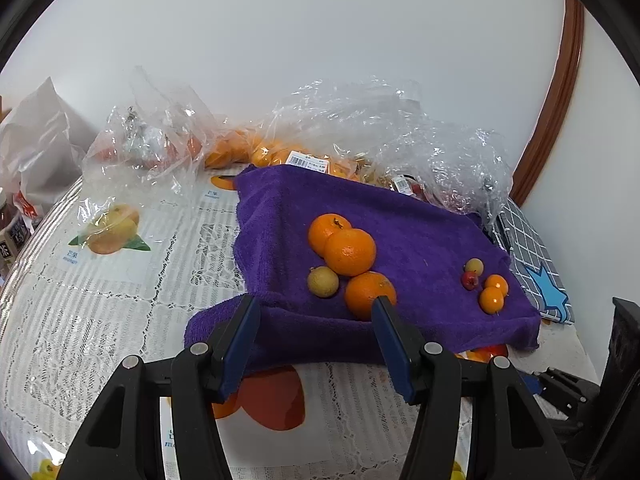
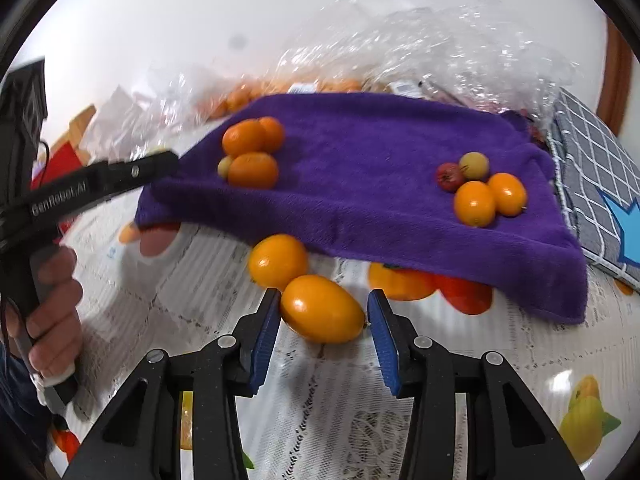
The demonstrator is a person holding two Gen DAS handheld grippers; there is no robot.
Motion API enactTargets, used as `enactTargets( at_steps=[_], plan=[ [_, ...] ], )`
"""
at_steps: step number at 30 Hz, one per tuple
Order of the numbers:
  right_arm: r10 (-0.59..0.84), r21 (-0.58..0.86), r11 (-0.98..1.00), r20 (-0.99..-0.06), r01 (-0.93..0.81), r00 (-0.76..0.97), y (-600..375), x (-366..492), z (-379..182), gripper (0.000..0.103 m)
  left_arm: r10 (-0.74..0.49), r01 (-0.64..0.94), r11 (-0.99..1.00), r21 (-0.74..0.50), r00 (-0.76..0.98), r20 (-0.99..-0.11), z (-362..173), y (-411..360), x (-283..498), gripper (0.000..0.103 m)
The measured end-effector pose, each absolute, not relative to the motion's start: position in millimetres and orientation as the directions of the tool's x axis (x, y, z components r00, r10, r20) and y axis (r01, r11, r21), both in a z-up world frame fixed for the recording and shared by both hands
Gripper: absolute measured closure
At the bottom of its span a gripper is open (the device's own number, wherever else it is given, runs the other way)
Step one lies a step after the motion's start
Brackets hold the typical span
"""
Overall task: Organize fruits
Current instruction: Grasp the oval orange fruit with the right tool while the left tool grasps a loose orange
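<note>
Straddling an oval orange fruit (image 2: 322,309) on the lace tablecloth (image 2: 328,408), right tongs (image 2: 322,312) spread, pads not pressing. Left tongs (image 1: 316,312) spread, empty, over purple towel (image 1: 416,248) edge. Towel carries oranges (image 1: 349,251), small fruits (image 2: 476,188). Plastic bags (image 1: 360,120), white wall (image 1: 320,20) behind.

1. A towel (image 1: 420,240) lies on the table (image 1: 100,300), with plastic bags (image 1: 360,128) behind it.
2. On the towel's left: three oranges (image 1: 349,252) clustered, touching a small round fruit (image 1: 323,281).
3. On its right: four small fruits (image 1: 486,284) clustered.
4. Before the towel, two kumquats (image 2: 320,308) lie touching on the table.
5. A folded cloth (image 1: 532,264) lies right of the towel.
</note>
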State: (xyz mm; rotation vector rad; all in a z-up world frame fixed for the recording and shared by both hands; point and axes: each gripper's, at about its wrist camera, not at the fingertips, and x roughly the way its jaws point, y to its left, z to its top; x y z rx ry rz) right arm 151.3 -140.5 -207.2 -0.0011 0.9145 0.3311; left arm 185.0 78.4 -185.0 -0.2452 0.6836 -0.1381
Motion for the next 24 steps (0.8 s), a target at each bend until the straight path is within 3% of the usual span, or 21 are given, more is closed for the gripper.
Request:
enactTargets(
  at_steps=[8, 12, 22, 24],
  plan=[
    [0.229, 0.140, 0.971, -0.766, -0.192, 0.600, -159.8, 151.3, -203.5, 0.060, -0.208, 0.054, 0.964, -0.262, 0.767, -0.607, -187.1, 75.6, 183.6, 0.047],
    [0.197, 0.105, 0.975, -0.812, -0.195, 0.549, -155.2, 153.4, -210.9, 0.056, -0.210, 0.055, 0.963, -0.264, 0.767, -0.607, -187.5, 76.5, 183.9, 0.047],
    [0.308, 0.195, 0.945, -0.803, -0.263, 0.510, -163.9, 142.4, -211.2, 0.055, -0.224, 0.058, 0.958, -0.280, 0.763, -0.607, -187.1, 76.4, 183.7, 0.047],
    [0.294, 0.189, 0.951, -0.802, -0.247, 0.519, -163.7, 145.1, -211.0, 0.060, -0.225, 0.063, 0.959, -0.277, 0.762, -0.607, -187.1, 74.7, 183.6, 0.047]
  ],
)
